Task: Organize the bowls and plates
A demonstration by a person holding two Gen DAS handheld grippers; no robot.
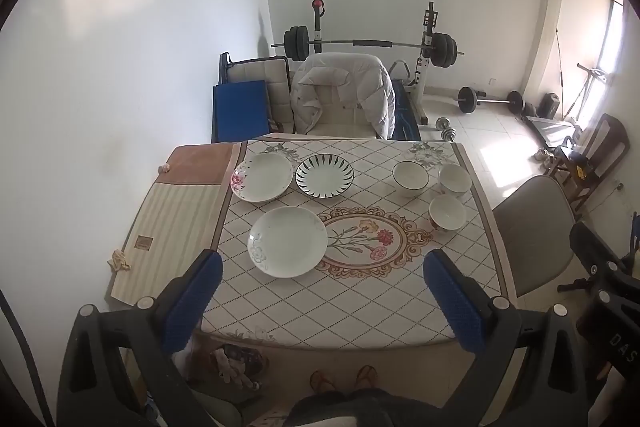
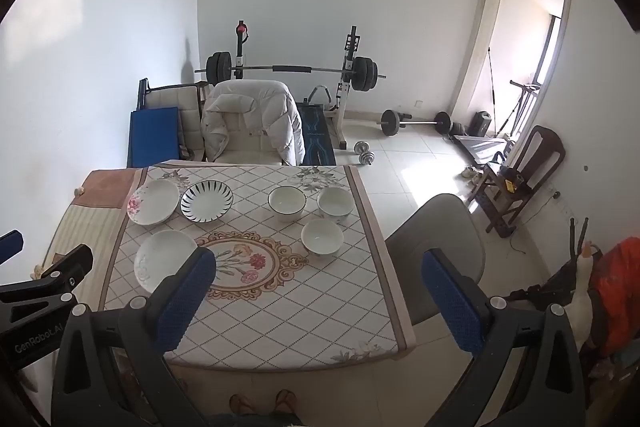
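Three plates lie on the left of the table (image 1: 360,307): a plain white plate (image 1: 287,241) nearest me, a pink-flowered plate (image 1: 262,177) behind it and a black-striped plate (image 1: 324,175) beside that one. Three white bowls stand on the right: a dark-rimmed bowl (image 1: 410,178), a far right bowl (image 1: 455,179) and a near bowl (image 1: 447,213). The right wrist view shows the same plates (image 2: 166,261) and bowls (image 2: 322,236). My left gripper (image 1: 322,263) is open and empty above the table's near half. My right gripper (image 2: 320,263) is open and empty, over the table's right edge.
A chair with a white jacket (image 1: 344,91) stands behind the table. A grey chair (image 2: 436,247) stands at the table's right. A striped mat (image 1: 172,223) covers the table's left end. A barbell rack (image 1: 368,45) and weights stand on the floor behind.
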